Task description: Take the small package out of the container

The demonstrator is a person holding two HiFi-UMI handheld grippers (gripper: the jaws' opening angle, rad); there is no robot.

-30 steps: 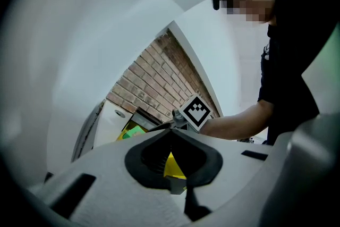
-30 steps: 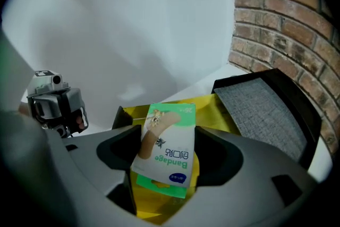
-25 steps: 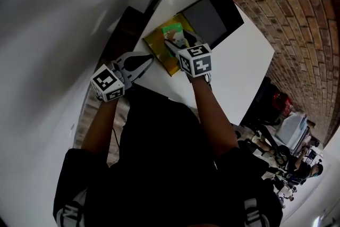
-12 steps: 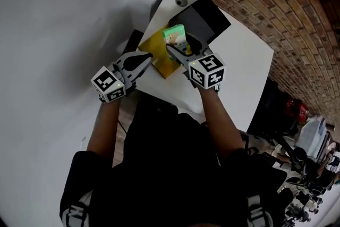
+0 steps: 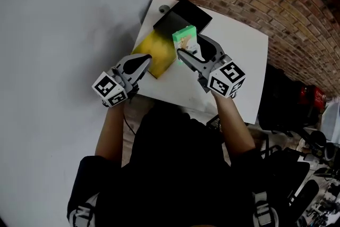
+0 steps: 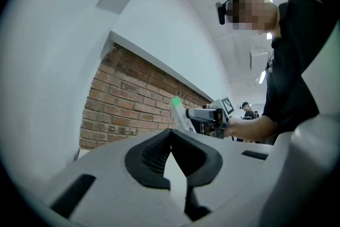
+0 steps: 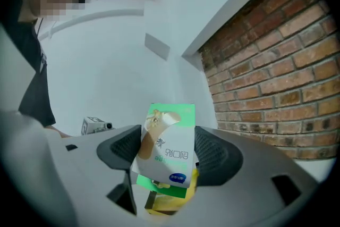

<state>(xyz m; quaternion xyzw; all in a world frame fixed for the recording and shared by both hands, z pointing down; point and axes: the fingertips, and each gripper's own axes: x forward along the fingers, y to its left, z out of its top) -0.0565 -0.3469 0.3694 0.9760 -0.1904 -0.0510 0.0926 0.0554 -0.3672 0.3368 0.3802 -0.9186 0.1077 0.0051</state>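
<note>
Bandage box point(image 7: 169, 138), outside the yellow container point(image 5: 153, 57): light, crushable cardboard, I judge; my right tool point(image 5: 189, 44) pinches its side edges. Left tool point(image 6: 171, 132) pressed together, empty.

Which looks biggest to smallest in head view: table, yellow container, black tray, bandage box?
1. White table.
2-3. Black tray and yellow container: too alike to rank.
4. Bandage box, smallest even though held up nearer the camera.

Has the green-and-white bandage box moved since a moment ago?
Yes. The green-and-white bandage box, held by the right claw, has left the yellow container and now overlaps the black mat.
</note>
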